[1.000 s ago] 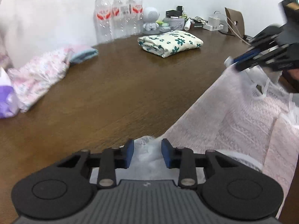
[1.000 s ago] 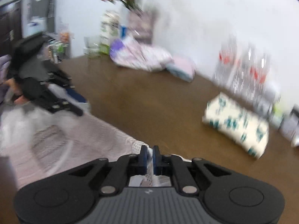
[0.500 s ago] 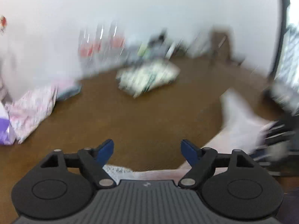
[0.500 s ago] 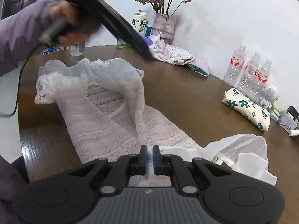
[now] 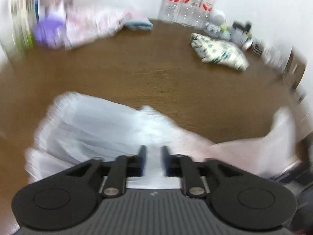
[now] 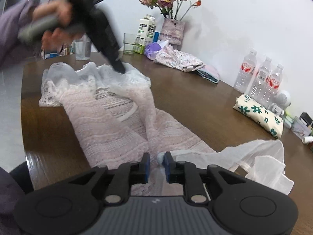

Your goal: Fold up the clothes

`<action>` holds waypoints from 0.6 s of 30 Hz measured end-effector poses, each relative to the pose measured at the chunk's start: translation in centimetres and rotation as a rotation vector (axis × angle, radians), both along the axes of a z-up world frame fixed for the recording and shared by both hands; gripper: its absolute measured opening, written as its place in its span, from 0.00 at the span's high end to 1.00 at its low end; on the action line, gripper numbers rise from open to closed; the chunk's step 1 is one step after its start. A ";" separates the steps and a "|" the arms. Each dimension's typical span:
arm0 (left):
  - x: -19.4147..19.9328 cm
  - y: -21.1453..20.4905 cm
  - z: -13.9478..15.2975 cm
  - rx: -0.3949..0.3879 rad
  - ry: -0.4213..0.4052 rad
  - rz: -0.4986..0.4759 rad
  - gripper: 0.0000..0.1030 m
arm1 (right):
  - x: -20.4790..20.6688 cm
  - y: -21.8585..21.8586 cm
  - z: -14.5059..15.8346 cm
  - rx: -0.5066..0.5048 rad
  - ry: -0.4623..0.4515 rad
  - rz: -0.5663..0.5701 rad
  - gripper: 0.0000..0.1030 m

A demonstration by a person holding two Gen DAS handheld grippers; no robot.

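Dress (image 6: 121,121), pale pink lace with sheer white sleeves, lies spread lengthwise on the brown tabletop (image 6: 195,105). At its far end the left gripper (image 6: 119,68), held by a hand (image 6: 52,19) in a purple sleeve, points down at the white frill; in its own blurred view the left gripper (image 5: 153,157) has white fabric between its pads, its jaws closing, and I cannot tell whether they press the cloth. At the near end the right gripper (image 6: 156,166) is opening, its pads narrowly apart with a bit of white hem between them, seemingly not pinched. A folded floral cloth (image 6: 260,115) sits by three bottles (image 6: 260,78), well apart from the dress.
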State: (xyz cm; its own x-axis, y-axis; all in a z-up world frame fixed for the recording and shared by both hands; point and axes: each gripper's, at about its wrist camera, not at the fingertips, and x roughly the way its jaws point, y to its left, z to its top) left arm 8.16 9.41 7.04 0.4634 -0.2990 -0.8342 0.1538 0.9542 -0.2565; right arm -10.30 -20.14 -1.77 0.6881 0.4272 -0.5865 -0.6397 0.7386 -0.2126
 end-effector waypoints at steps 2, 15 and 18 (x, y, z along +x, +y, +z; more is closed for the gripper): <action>2.4 -0.9 0.9 -0.076 0.078 0.015 0.33 | -0.1 0.1 -0.1 -0.007 -0.013 0.011 0.84; 6.0 -8.2 -3.2 0.307 0.148 0.141 0.99 | 0.4 -0.4 -0.3 0.066 0.002 0.004 0.84; 0.2 -5.0 -1.1 0.110 -0.128 0.296 0.99 | 0.3 -0.7 -0.4 0.083 0.002 0.006 0.84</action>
